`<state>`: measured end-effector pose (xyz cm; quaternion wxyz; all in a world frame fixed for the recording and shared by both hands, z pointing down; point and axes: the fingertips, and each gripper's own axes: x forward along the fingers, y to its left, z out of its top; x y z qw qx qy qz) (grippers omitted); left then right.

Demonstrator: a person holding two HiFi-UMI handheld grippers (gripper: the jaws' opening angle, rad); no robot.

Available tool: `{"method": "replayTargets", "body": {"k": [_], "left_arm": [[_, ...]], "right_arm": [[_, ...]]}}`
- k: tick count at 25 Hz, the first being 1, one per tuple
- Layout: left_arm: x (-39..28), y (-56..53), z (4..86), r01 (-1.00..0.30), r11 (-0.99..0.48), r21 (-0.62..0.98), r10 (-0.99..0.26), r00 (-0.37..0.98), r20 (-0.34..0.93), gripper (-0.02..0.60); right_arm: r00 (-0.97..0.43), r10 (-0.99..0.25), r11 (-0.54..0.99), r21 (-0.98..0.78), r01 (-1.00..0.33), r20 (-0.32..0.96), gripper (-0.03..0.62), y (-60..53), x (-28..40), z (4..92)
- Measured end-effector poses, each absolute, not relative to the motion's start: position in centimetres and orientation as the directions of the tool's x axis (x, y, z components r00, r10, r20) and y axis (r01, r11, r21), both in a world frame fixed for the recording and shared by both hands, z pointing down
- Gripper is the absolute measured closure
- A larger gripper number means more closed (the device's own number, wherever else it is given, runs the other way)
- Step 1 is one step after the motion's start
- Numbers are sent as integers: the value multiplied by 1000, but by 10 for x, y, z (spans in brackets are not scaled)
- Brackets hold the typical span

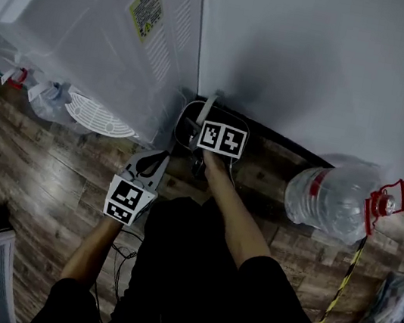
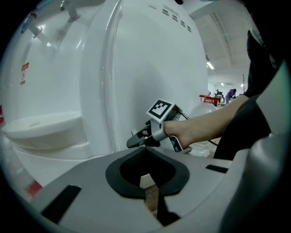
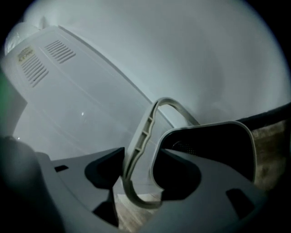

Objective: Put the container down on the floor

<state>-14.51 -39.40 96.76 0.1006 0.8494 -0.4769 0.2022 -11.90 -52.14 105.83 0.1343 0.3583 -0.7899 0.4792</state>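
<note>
Your right gripper is released: its jaws stand wide apart, and the pale handle of the container runs up through the gap without either pad pressing on it. The container sits just ahead of those jaws and a little to their right, dark inside with a light rim. It looks to be resting on the wooden floor, tucked against the white appliance and the wall. I judge the set-down as good as done, so you are at the letting-go step.

The next move calls for drawing the right gripper straight back off the handle. Keep the jaws wide so the loop does not catch and drag or tip the container.

Your left gripper hangs behind and beside the right one, its jaws drawn nearly together on nothing.

Only the right gripper view shows the handle free between the jaws; from the head view the marker cube covers that spot. Only the head view shows the container's corner and the big water bottle lying well off to the right gripper's right. The left gripper view gives a side look at your right hand held low by the appliance, but I cannot make out the container there
</note>
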Motion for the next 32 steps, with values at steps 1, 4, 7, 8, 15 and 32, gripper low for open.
{"method": "replayTargets", "body": {"k": [1,4,7,8,15,32], "left_arm": [[-145,-394,967,-852,-523,-25,-772,460,439,568],[-145,-393,963,-857,-514,-29,-781,453,430,568],[-141,-394,959,-870,-494,3,-793,452,409,568],[-140,-395,956,-874,-485,22,-796,452,402,568],[-122,-388,888,-878,-473,71,-800,462,384,568],[-93,-368,618,-924,-356,136,-799,377,468,568]], "right_arm": [[-718,-428,309,-658,-686,548,356,-518,-120,1056],[-729,-434,379,-627,-681,529,347,-512,-118,1042],[-730,-464,426,-597,-680,501,349,-510,-111,1024],[-738,-466,436,-599,-671,488,356,-509,-109,1018],[-764,-473,464,-613,-639,439,572,-490,-83,948],[-609,-621,534,-302,-790,494,583,-405,-6,659]]}}
